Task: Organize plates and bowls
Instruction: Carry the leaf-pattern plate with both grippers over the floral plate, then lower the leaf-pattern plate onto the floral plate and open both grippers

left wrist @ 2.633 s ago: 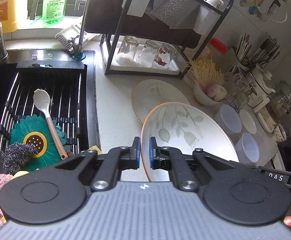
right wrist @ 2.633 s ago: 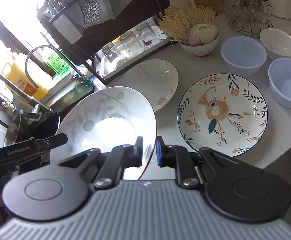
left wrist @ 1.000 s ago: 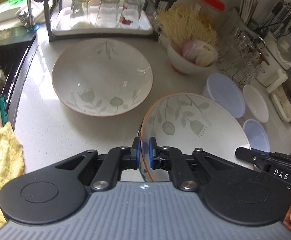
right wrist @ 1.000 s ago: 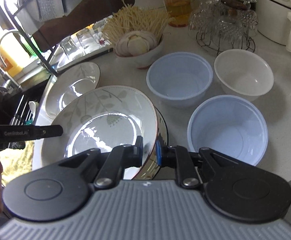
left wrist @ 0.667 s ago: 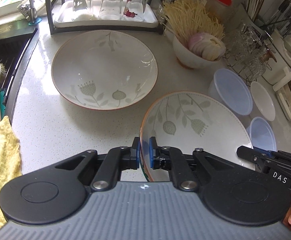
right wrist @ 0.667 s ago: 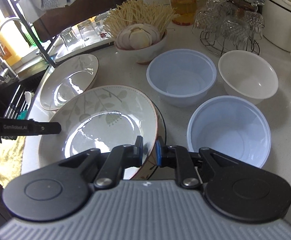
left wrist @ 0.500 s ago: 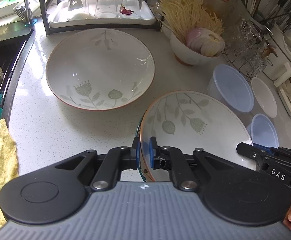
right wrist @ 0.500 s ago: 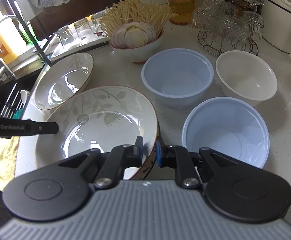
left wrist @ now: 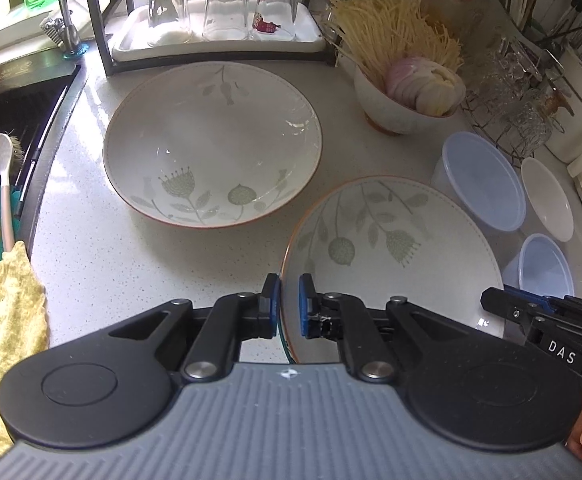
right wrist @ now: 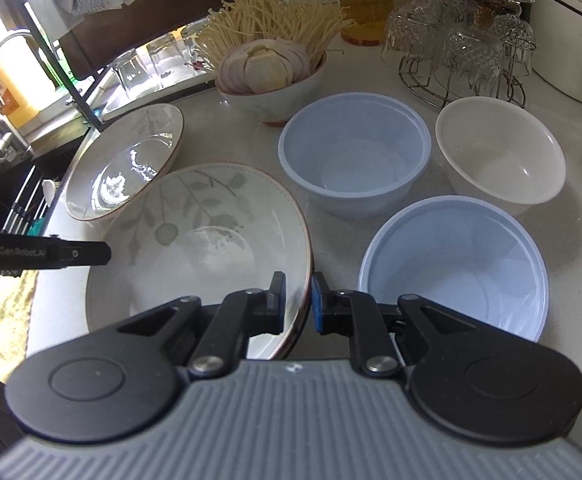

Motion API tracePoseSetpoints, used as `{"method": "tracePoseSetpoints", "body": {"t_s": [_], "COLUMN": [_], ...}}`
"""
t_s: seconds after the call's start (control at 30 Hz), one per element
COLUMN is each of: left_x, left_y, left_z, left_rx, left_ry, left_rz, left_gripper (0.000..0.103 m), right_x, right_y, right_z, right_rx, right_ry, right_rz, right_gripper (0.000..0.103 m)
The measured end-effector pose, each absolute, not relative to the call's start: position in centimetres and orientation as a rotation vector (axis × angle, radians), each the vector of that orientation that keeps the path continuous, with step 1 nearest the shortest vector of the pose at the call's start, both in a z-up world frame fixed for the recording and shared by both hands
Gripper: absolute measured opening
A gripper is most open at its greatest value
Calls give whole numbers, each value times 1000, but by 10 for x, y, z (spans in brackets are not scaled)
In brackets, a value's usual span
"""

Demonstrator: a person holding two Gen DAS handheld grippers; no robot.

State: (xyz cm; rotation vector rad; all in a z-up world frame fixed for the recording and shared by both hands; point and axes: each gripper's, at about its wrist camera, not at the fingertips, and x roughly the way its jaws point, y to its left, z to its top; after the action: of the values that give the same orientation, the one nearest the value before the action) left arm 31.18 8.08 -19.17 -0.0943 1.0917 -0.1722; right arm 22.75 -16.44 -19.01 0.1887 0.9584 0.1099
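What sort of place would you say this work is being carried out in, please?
Most likely a home kitchen counter beside a sink. Drinking glasses stand upside down on a drying rack, a tap rises by the window, and plates and plastic bowls sit on the worktop.

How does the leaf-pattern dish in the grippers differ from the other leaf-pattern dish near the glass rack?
The held dish has a gripper at each side of its rim; the far dish sits free by the rack. The held dish shows hanging leaves, the far one upright flowers. Both are pale with a brown rim.
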Motion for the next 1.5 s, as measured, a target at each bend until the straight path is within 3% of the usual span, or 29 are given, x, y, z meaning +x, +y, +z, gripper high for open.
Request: {"method": "tracePoseSetpoints", "body": {"t_s": [1.0,1.5], "left_x": [259,231], "left_y": [71,91], "left_z": [-95,-90], "left_rx": [-142,-179], "left_ry": [847,841], "left_rz": [-163,-141], "left_gripper": [11,11], "right_x": [219,206], "right_y": [-175,-154], "right_z": [-103,-87], "right_rx": [209,191], "right_ry": [777,773], "right_rz": [266,366], "right_gripper": [18,18]}}
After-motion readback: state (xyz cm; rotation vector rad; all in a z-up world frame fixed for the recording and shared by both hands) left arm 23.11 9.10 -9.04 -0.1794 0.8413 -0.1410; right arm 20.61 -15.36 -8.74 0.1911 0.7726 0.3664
